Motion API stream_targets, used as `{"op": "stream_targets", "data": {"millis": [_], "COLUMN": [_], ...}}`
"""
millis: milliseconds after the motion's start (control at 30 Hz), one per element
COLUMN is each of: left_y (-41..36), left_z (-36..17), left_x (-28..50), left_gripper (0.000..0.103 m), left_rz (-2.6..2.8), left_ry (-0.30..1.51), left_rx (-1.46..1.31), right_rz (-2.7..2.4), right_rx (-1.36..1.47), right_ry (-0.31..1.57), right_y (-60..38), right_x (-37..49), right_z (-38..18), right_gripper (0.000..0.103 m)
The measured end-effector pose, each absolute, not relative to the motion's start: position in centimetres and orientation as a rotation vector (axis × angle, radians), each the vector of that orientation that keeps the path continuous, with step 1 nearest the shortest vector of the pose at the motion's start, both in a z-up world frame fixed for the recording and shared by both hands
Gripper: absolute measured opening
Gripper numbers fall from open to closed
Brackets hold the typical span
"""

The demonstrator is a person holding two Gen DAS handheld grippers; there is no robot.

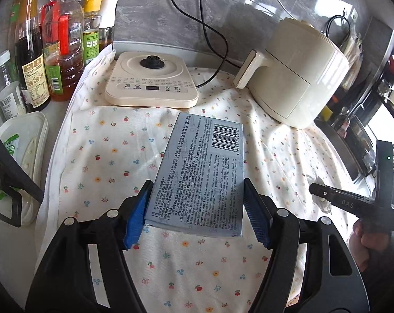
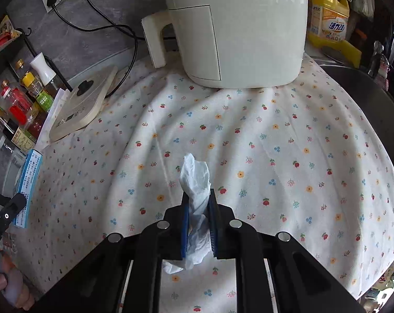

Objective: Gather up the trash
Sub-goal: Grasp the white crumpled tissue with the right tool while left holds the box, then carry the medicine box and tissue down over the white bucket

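My left gripper [image 1: 197, 203] is shut on a flat blue-grey medicine box [image 1: 199, 174] with a barcode, its blue pads pressing both long edges, held just above the flowered cloth [image 1: 113, 161]. The box also shows in the right wrist view [image 2: 27, 182] at the far left. My right gripper [image 2: 199, 195] is shut on a crumpled white tissue [image 2: 195, 180] that sticks out past the fingertips and hangs below, above the cloth. The right gripper's body shows in the left wrist view [image 1: 353, 200] at the right edge.
A cream air fryer [image 1: 293, 78] stands at the back right, and a flat cream kettle base [image 1: 151, 80] behind the box. Several oil and sauce bottles [image 1: 59, 44] line the left. A white lidded tub [image 1: 17, 161] sits left. A yellow detergent bottle [image 2: 327, 18] and sink are at right.
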State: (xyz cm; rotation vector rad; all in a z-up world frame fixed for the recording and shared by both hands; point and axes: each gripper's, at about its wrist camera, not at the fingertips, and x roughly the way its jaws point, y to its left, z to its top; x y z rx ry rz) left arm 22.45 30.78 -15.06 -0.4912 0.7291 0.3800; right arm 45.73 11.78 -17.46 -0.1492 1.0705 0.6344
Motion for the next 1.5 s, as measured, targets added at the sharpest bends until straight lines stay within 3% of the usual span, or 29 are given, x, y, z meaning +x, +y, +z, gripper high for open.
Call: {"op": "stream_targets", "data": {"millis": [533,1067,1500], "left_y": [24.7,8.3,-1.4], "left_z": [-13.8,-12.8,-14.3], "left_x": [21.3,18.8,18.3], "left_gripper": [0.068,0.068,0.068], "left_rz": [0.282,0.238,0.174], "left_ry": [0.716,0.738,0.775], "left_rx": [-0.459,-0.459,-0.430], "right_rz": [0.544,0.555,0.509], "right_rx": [-0.095,-0.042,0.004], "right_ry": [1.084,1.018,1.052], "right_y": [5.0,-11.2,-22.7], "right_x": [39.6,35.2,31.9], "right_z": [-17.3,-15.0,-17.3], "right_gripper": [0.014,0.014,0.014]}}
